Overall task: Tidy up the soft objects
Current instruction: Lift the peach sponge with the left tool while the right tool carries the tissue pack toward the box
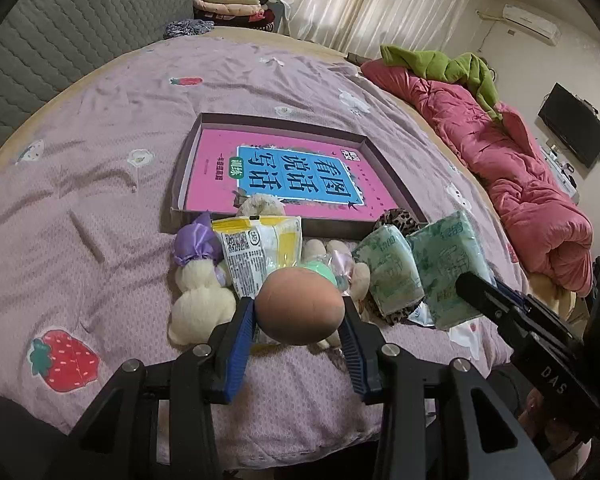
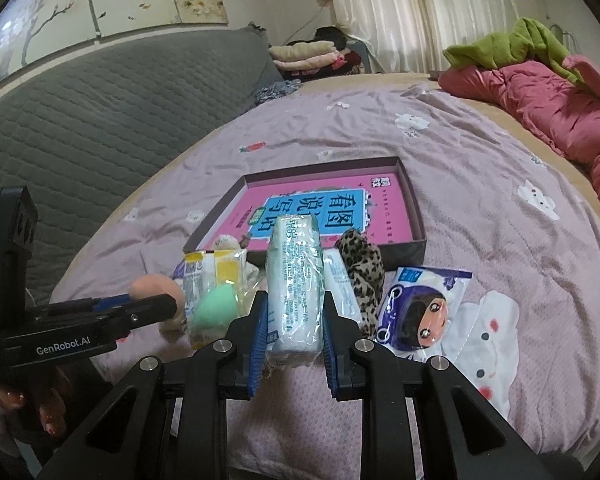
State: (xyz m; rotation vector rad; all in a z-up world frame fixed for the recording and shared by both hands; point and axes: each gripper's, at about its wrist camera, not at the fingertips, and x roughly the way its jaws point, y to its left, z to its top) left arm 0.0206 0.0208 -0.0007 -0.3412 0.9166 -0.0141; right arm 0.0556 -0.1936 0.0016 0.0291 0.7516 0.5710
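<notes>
**Both grippers loaded, box still waiting for its first soft item**

The left gripper [image 1: 299, 312] is clamping a peach-coloured egg-shaped sponge [image 1: 300, 307] between its blue pads, holding it above the pile on the bedspread [image 1: 100, 208]. The right gripper [image 2: 293, 322] is gripping a tissue pack [image 2: 296, 276] wrapped in clear plastic, upright between its pads.

The shallow box [image 2: 414, 216] is lying on the bed just beyond the pile, and it is showing only a pink book [image 2: 320, 210] inside; no soft item appears to be sitting in it yet, though a fluffy item at its near edge is hard to place. So the sorting seems to be at an early stage.

Still lying on the bedspread are a cream plush toy [image 1: 198, 300], a yellow-and-white packet [image 1: 256, 252], a green sponge [image 2: 212, 306], a leopard-print fabric piece [image 2: 360, 268], a second tissue pack [image 1: 388, 272] and a cartoon-printed packet [image 2: 416, 312]. Each of these is probably waiting its turn.
</notes>
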